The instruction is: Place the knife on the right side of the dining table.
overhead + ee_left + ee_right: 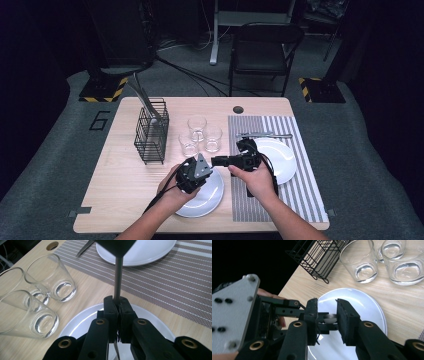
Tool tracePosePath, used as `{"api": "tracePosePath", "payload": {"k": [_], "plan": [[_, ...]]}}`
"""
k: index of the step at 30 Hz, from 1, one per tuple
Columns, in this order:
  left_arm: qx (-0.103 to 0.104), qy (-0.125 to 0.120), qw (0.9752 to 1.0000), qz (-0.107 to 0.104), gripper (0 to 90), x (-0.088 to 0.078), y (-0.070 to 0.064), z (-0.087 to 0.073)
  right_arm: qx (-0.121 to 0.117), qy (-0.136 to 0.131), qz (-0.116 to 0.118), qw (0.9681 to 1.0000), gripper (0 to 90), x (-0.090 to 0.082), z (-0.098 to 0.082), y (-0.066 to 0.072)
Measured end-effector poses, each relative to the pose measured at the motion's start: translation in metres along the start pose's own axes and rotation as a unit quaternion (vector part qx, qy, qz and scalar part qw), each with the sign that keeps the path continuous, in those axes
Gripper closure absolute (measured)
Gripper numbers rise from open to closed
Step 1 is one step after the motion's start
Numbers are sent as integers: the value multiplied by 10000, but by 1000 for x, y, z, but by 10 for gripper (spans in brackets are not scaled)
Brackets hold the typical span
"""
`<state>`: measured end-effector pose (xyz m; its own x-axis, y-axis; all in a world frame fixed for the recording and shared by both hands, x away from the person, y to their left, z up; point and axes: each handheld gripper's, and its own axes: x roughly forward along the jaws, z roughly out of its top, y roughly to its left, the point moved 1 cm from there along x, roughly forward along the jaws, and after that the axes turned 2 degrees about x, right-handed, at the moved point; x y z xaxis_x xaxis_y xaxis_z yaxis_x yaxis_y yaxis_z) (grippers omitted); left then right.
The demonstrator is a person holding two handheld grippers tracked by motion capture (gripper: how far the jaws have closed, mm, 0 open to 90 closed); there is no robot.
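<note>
Midway over the near white plate (207, 197) on the desk (120, 200), my left gripper (117, 301) clamps a metal utensil (118, 277) tight while my right gripper (327, 317), fingers apart, brackets its other end for a handover.

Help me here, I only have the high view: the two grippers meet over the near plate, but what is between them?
Observer: In the left gripper view, the left gripper is shut on a thin metal utensil. I cannot tell what kind.
Operator: Has the right one gripped it?
Observer: It seems not. In the right gripper view, the right gripper has its jaws apart, with the utensil's blurred end between them and a gap on each side.
Operator: Anything in those glasses?
Observer: No, up close the three glasses look empty.
</note>
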<state>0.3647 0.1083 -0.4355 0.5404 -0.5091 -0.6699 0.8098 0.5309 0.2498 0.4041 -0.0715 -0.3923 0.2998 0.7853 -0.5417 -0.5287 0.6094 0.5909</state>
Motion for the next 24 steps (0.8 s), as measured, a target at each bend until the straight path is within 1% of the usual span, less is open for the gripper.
{"api": "tracePosePath", "payload": {"k": [2,3,6,7,8,9,11,12,14,15,17,18,21,24], "plan": [[-73,-34,10000,22,868,2,-1,-1,19,14,-98,9999,761,2,0,0],[-63,-34,9999,78,868,2,0,-1,-25,17,-158,9999,768,2,0,0],[-62,-12,9999,143,868,2,-1,-1,-4,-18,-182,9998,769,4,0,1],[-67,-15,9998,165,866,2,-2,-1,-39,-37,-208,9998,773,4,0,1],[-49,-15,9998,169,866,3,-2,-2,-39,-37,-208,9998,773,4,0,1],[-74,-36,9998,157,865,3,-2,-2,-56,-28,-227,9997,775,4,0,2],[-115,-53,9999,99,855,2,-1,-3,-177,-26,-263,9995,777,4,0,2],[-132,-85,9998,119,850,3,-2,-3,-226,-17,-264,9994,778,4,0,2],[-133,-69,9998,102,837,3,-3,-4,-243,-15,-268,9993,778,4,-1,3],[-140,-80,9998,85,801,3,-4,-4,-261,-16,-266,9993,778,4,-1,2],[-158,-119,9998,91,794,4,-6,-4,-249,-12,-275,9993,779,3,-1,1],[-130,-121,9998,104,794,4,-6,-4,-258,-10,-256,9993,778,3,-1,0],[-134,-151,9996,184,783,6,-8,-5,-126,-28,-230,9997,777,3,-1,-3],[-147,-152,9996,195,773,6,-9,-5,-17,-50,-174,9998,775,3,-2,-6]]}}
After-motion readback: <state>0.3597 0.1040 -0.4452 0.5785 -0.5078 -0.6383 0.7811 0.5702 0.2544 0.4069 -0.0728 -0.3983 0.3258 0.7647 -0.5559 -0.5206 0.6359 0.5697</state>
